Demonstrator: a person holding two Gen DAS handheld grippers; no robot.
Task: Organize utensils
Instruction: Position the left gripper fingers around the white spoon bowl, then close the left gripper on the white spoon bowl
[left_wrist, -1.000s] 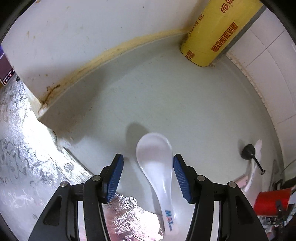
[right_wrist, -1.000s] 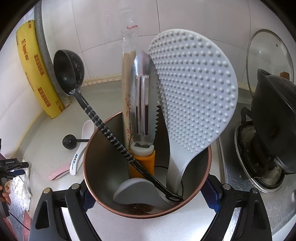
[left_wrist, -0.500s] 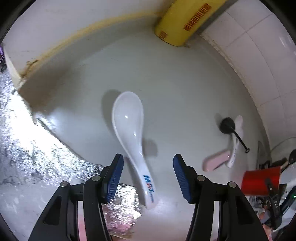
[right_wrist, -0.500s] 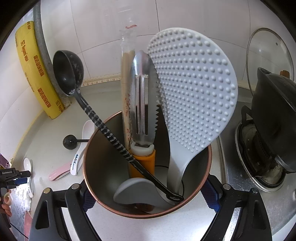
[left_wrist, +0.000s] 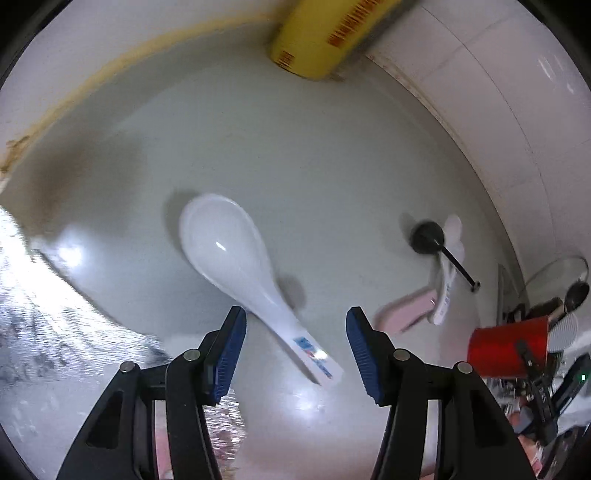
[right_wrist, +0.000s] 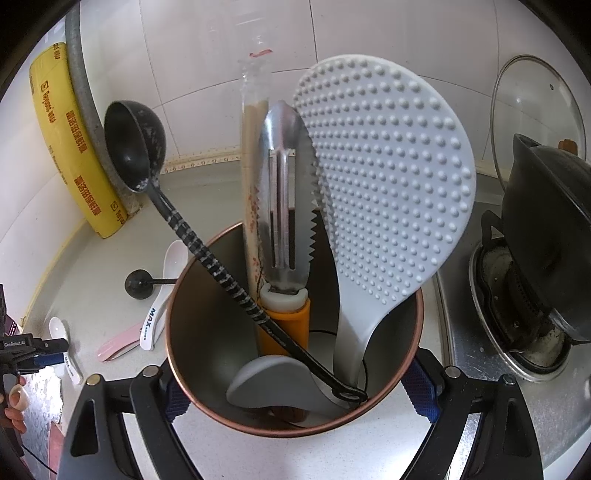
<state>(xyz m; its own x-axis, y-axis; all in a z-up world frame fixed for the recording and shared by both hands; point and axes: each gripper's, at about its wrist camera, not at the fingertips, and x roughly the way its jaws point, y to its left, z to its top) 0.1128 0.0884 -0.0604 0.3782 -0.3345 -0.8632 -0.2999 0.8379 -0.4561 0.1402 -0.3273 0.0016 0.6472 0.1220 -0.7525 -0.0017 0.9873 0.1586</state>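
A white ceramic spoon (left_wrist: 225, 240) lies on the grey counter, also seen small in the right wrist view as the white spoon (right_wrist: 59, 328). Its printed handle runs down-right between the blue pads of my left gripper (left_wrist: 295, 343), which is open and does not touch it. My right gripper (right_wrist: 299, 393) is shut on a copper-rimmed red utensil cup (right_wrist: 192, 391), seen from the side as the red cup (left_wrist: 506, 350). The cup holds a grey dimpled rice paddle (right_wrist: 384, 192), a metal peeler (right_wrist: 288, 206), a black ladle (right_wrist: 133, 147) and a grey spoon (right_wrist: 269, 380).
A black measuring spoon (left_wrist: 428, 236), a second white spoon (left_wrist: 448, 273) and a pink spoon (left_wrist: 410, 310) lie together on the counter. A yellow wrap roll (left_wrist: 314, 40) stands in the corner. Foil sheet (left_wrist: 44, 332) covers the left. A black pot (right_wrist: 546, 240) sits on the stove at right.
The left gripper's view has swung: the spoon's bowl, earlier between the pads, now lies ahead and left, with only the handle between them. The right gripper and cup have kept still.
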